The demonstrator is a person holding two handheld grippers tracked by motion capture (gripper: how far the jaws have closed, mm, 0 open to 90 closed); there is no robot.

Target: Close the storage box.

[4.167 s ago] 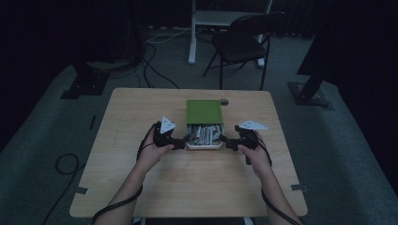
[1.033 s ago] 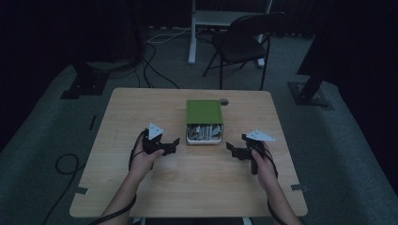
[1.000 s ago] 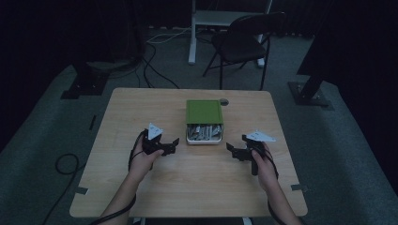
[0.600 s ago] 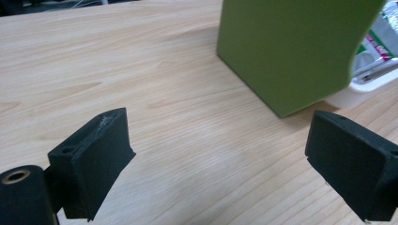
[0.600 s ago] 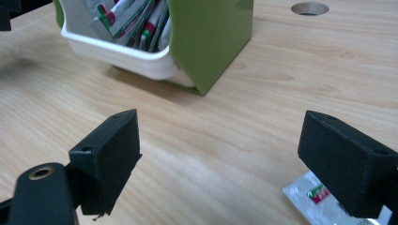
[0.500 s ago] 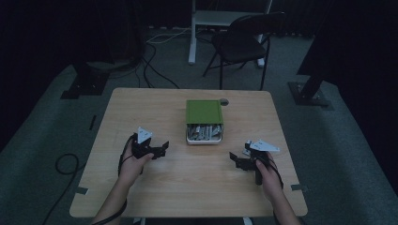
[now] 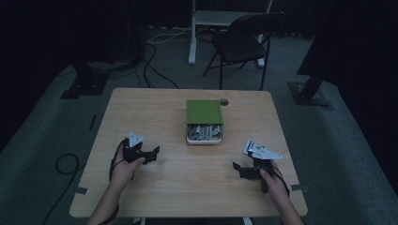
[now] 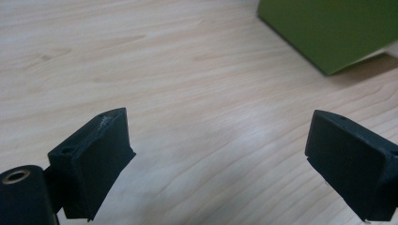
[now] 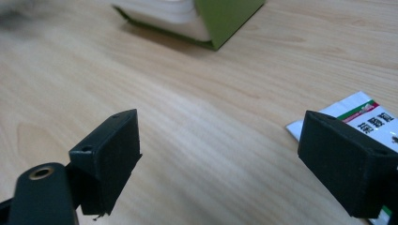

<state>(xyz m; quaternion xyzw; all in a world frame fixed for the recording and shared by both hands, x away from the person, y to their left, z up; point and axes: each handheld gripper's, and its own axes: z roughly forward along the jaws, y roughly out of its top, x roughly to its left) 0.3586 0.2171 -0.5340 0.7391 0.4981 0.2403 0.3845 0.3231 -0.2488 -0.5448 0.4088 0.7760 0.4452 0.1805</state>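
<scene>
Since the earlier frames both my grippers have drawn back from the green box [image 7: 204, 121] toward my edge. Left gripper [image 7: 149, 154] and right gripper [image 7: 239, 168]: jaws spread, empty. The box sits mid-table, lid slid back, packets showing. Judged light, stiff card; grip its side walls. Table [image 7: 197, 185] smooth wood; a printed packet [image 9: 363, 112] lies near my right jaw. Room dark, a chair [image 7: 244, 42] beyond.

table [image 7: 187, 183]: pale wood, smooth, faint sheen | box lid [image 7: 203, 111]: matt green card | jaws: matt black plastic
</scene>
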